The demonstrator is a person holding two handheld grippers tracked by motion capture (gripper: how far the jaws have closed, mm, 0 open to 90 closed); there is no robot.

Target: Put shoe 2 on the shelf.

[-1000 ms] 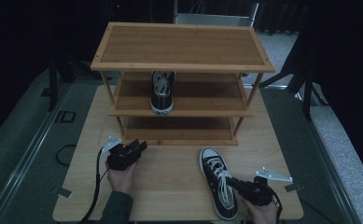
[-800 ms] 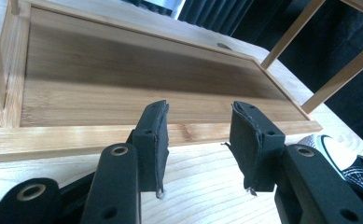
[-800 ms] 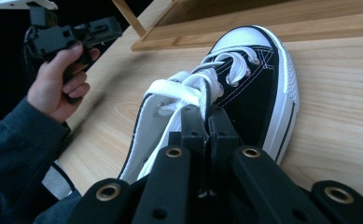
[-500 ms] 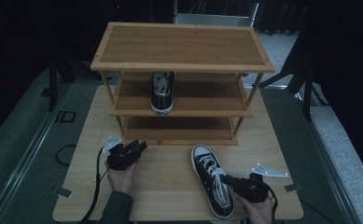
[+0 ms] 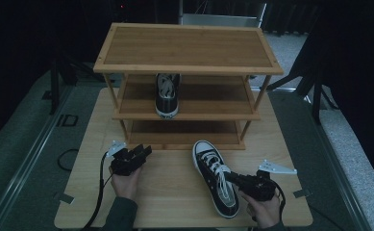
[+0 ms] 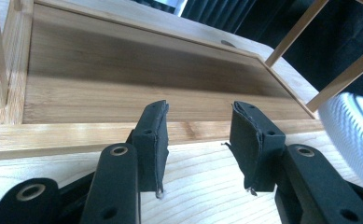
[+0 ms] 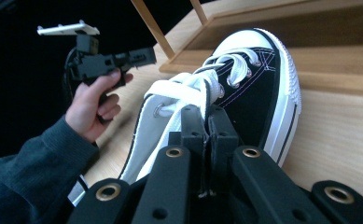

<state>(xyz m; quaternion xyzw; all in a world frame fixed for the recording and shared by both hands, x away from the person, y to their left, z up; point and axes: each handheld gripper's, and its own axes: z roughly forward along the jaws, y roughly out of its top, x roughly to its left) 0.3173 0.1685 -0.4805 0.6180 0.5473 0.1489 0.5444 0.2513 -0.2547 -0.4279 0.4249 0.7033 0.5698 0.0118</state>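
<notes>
Sneaker [image 5: 215,176] feels light and floppy; my right gripper [image 5: 233,179] pinches its soft collar with jaws closed tight. I'd grip nearer the stiffer heel. Left gripper [image 5: 139,153] gapes empty.

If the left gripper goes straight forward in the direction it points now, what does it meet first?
Probably the front edge of the rack's bottom shelf. The left gripper is open and aims at it over bare table; nothing lies between, though depth is hard to judge.
</notes>
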